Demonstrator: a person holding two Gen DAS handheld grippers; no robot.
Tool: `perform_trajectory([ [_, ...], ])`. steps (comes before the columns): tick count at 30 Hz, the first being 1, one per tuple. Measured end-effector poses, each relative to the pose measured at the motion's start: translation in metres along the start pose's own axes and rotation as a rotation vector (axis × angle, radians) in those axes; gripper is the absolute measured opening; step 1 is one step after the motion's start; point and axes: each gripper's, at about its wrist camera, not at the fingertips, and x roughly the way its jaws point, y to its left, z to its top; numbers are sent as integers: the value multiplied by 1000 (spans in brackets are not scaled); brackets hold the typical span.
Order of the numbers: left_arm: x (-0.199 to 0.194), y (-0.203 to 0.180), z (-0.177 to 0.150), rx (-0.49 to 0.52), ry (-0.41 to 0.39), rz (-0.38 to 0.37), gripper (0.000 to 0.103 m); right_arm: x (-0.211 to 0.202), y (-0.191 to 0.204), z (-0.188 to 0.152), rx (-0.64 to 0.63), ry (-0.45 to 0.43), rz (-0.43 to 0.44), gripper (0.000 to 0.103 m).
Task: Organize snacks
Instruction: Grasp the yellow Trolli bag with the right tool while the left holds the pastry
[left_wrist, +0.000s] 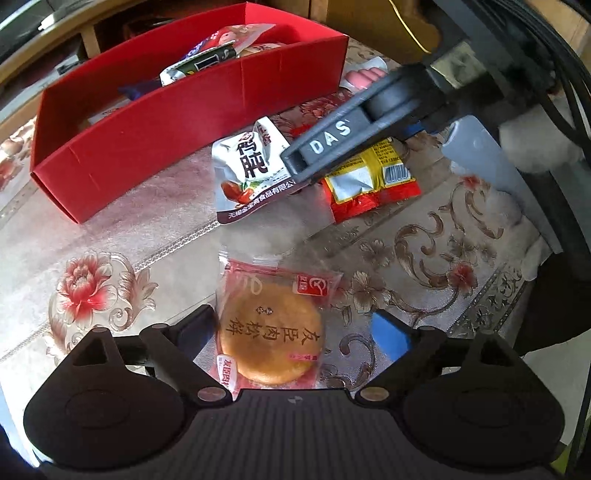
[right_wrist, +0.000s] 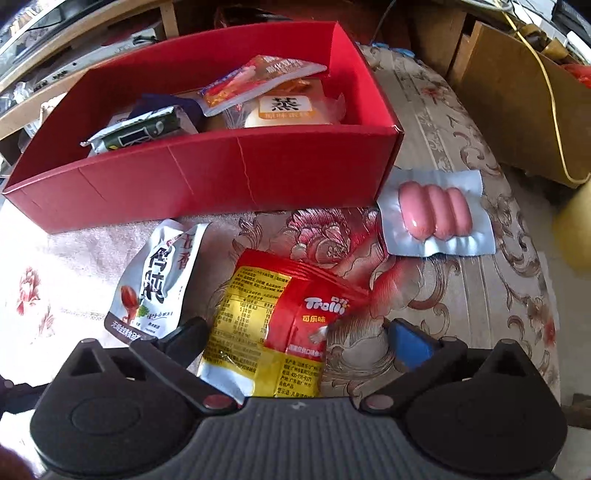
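Organizing in progress, places given from the red box (right_wrist: 207, 177): several packets already lie inside it; four remain on the floral tablecloth (left_wrist: 424, 258) in front of it: the silver pouch (right_wrist: 159, 280), the red-and-yellow Trolli packet (right_wrist: 273, 325), the sausage pack (right_wrist: 436, 218) off the box's right corner, and the round pastry (left_wrist: 271, 332) farthest from the box; your left gripper (left_wrist: 295, 332) points steeply down, jaws wide and straddling the pastry without pressing it; your right gripper (right_wrist: 295, 339) likewise tilts down, jaws spread over the Trolli packet, gripping nothing yet.
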Motion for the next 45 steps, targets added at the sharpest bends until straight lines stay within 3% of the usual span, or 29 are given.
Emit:
perform_trajectory([
  [4, 1, 7, 0, -7, 4, 49, 91, -2, 1, -4, -31, -26, 8, 103],
  [6, 0, 8, -1, -4, 2, 65, 88, -5, 0, -6, -50, -19, 14, 98],
  [10, -3, 8, 0, -33, -7, 83, 76, -18, 1, -14, -107, -30, 49, 61],
  [14, -7, 5, 0, -54, -19, 92, 65, -28, -3, -28, -143, -15, 80, 56],
  [27, -4, -29, -6, -91, -45, 92, 64, -62, -16, -60, -144, -48, 179, 53],
  [45, -25, -20, 6, -174, -147, 19, 64, -77, -14, -59, -119, -83, 177, 53],
])
